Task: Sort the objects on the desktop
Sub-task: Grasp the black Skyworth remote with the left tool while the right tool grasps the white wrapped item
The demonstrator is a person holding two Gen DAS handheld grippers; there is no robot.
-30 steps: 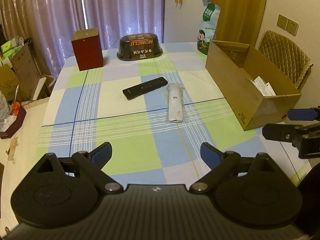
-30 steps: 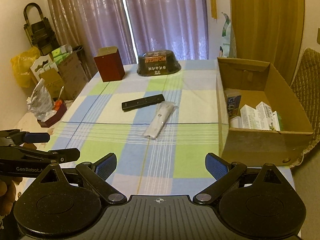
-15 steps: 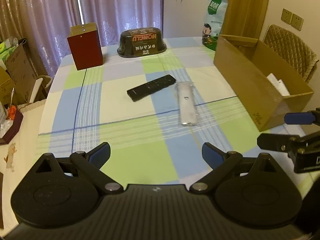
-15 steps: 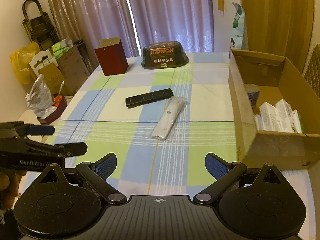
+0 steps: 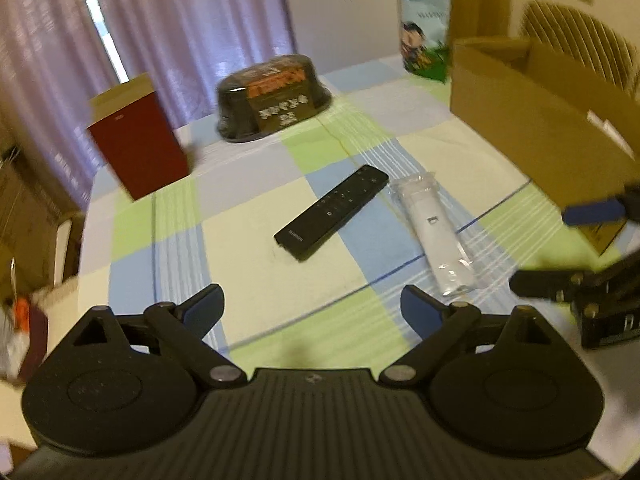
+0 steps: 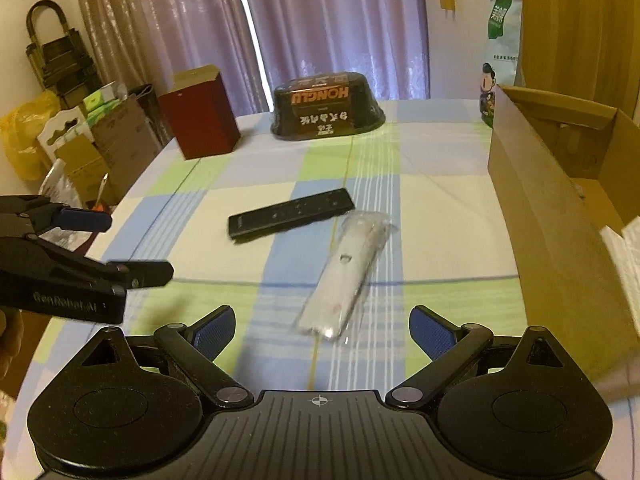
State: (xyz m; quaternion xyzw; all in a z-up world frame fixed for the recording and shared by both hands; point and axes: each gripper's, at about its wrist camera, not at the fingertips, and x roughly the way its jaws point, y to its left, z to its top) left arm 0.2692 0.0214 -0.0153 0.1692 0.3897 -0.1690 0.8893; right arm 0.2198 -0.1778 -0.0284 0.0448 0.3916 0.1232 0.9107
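**Two remotes left on cloth, both grippers empty**

Two grippers seen hovering over checked tablecloth (image 6: pixel 440 216), neither touching anything. Left gripper (image 5: pixel 311 309): jaws wide apart, nothing between. Right gripper (image 6: pixel 322 327): same, spread wide, empty.

Black remote (image 6: pixel 291 213) found flat near table centre, lying diagonally. White remote in clear plastic bag (image 6: pixel 347 274) just beside it, toward the cardboard box (image 6: pixel 548 216); top ends close, whether touching not clear. Box sat open at table's right edge w/ white packets (image 6: pixel 624 248) already inside, so judged to be the sorting bin.

Farther back: dark red box (image 6: pixel 200 114) upright at far left, black wrapped pack marked HONGLU (image 6: pixel 326 106) at far middle, green-and-white snack bag (image 6: pixel 500 52) standing behind cardboard box. None touched.

Step in hand, as judged: approach, pre-grasp. Right gripper lined up nearly over bagged remote; left gripper aimed more toward black one.

Next move, prob.: lower right gripper over bagged remote, turned to span its narrow width, then close. Plastic looked loose and slick, so a firm pinch on the body needed, not just film. Then lift and carry over box wall. Black remote thin and flat — low grip at its edges req'd.
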